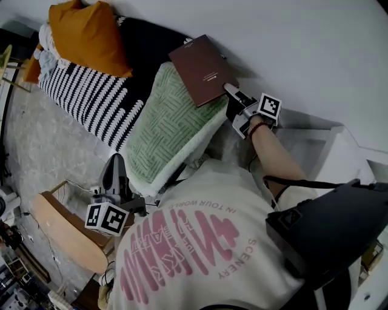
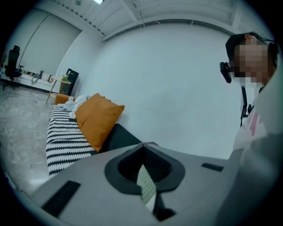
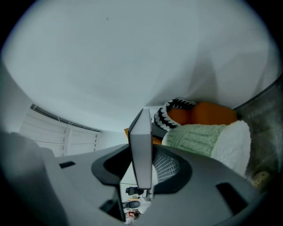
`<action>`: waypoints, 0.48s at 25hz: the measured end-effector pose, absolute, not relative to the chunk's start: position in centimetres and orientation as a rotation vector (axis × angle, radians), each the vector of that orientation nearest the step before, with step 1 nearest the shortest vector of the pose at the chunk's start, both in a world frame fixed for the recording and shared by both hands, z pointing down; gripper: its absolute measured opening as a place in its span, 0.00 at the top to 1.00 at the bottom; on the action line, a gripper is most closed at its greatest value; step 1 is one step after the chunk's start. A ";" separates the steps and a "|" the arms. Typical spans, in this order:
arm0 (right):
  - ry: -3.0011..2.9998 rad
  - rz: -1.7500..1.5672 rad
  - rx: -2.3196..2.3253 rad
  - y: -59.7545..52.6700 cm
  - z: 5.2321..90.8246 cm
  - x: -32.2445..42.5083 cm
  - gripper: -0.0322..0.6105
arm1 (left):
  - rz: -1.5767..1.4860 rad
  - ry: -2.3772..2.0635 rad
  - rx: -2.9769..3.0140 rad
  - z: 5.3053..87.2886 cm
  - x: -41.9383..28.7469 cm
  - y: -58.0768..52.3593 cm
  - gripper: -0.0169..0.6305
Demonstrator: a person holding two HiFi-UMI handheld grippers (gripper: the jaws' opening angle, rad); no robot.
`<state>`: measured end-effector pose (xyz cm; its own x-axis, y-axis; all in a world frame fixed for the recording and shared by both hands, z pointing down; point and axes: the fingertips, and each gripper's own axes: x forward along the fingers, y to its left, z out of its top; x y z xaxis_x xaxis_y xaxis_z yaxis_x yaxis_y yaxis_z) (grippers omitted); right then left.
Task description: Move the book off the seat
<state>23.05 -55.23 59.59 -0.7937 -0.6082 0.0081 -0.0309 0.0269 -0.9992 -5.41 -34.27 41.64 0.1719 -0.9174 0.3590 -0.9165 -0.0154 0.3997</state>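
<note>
- Clamping a corner of the brown book (image 1: 203,69), the right gripper (image 1: 233,92) is pressing its jaws onto both covers, closed to the book's thickness. It is holding the book tilted over the far end of the green cushion (image 1: 170,127), close to the white wall (image 1: 291,48).
- The left gripper (image 1: 115,171) is hovering low beside the near corner of that cushion. Its jaws are lying almost together with nothing held, and a sliver of green is showing through the slit.
- The sofa (image 1: 145,45) is running along the wall, its dark seat carrying a black-and-white striped blanket (image 1: 91,97) and an orange cushion (image 1: 88,36) at the far end.
- A wooden chair (image 1: 66,233) is standing on the mottled grey floor (image 1: 36,145) just by the left gripper.
- In the left gripper view the room is opening out wide beyond the sofa, with a desk chair (image 2: 15,55) standing far off under a ribbed white ceiling (image 2: 132,11).
</note>
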 end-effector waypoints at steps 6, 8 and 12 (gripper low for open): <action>1.906 -1.774 -0.594 -54.5 57.1 23.3 0.70 | -0.038 -1.718 1.958 41.2 -4.9 -34.7 0.96; 1.915 -1.759 -0.569 -54.3 56.2 23.0 0.70 | -0.053 -1.714 1.971 41.0 -4.8 -35.0 0.96; 1.915 -1.725 -0.504 -53.9 54.0 22.5 0.70 | -0.078 -1.702 2.001 40.9 -4.6 -35.4 0.96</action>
